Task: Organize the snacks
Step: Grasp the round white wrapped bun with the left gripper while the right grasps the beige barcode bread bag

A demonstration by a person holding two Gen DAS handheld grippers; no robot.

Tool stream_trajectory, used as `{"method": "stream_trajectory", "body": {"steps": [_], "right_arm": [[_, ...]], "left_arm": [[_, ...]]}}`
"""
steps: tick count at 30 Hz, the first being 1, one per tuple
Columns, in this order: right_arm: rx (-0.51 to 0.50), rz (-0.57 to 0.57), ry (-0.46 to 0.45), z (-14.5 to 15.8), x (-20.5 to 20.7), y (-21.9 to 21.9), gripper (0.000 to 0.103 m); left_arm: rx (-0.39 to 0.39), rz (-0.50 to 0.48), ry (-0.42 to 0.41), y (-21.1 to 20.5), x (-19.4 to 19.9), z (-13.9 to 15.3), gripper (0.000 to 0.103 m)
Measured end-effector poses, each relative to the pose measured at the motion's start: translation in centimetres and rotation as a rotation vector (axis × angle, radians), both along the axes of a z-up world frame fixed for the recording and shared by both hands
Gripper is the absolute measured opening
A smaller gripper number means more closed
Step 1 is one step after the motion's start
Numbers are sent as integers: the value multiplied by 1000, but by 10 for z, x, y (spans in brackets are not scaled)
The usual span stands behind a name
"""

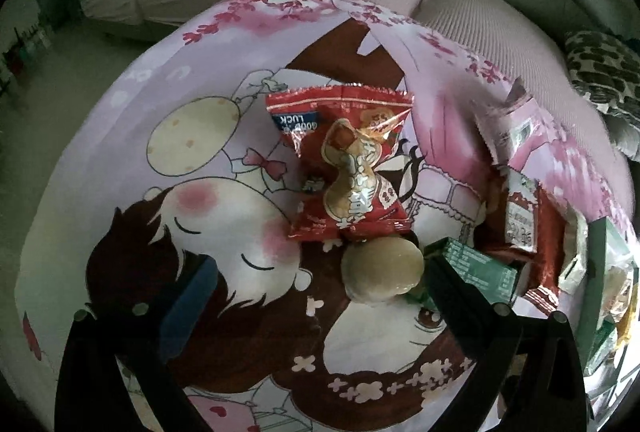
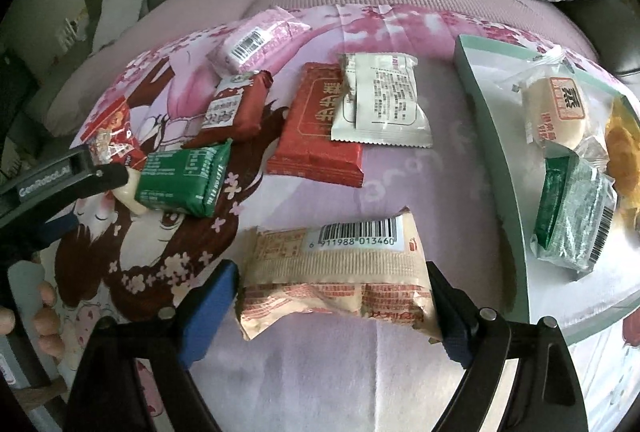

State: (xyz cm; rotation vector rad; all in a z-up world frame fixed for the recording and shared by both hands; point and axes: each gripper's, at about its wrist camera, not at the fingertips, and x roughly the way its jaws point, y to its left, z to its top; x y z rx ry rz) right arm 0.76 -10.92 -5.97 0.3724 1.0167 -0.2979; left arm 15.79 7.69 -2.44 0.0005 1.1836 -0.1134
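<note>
Beige snack packet (image 2: 340, 280) sits bottom centre of my right view, between the right tool's (image 2: 332, 296) wide jaws; can't tell if the pads touch it. Biggest thing is the cartoon-print cloth (image 2: 400, 184) under everything, then the mint tray (image 2: 500, 160) at right holding wrapped snacks. Left tool (image 1: 316, 288) gapes open around a round pale bun (image 1: 380, 272), not gripping, red peanut bag (image 1: 348, 168) just above.

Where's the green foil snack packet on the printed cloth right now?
In the right wrist view, the green foil snack packet lies left of centre on the cartoon-printed cloth, just below the dark red wrapped bar and beside the left gripper.
</note>
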Motion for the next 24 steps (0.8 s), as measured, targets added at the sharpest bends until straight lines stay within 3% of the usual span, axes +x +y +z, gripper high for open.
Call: {"method": "stream_trajectory", "body": {"steps": [14, 22, 24], "right_arm": [[35, 2, 4, -2, 1, -3, 91], [38, 5, 10, -4, 3, -1, 92], [41, 6, 8, -4, 3, -1, 92]], "left_arm": [[105, -45, 26, -30, 6, -26, 103], [120, -64, 28, -40, 4, -32, 103], [125, -58, 17, -36, 0, -30, 95]]}}
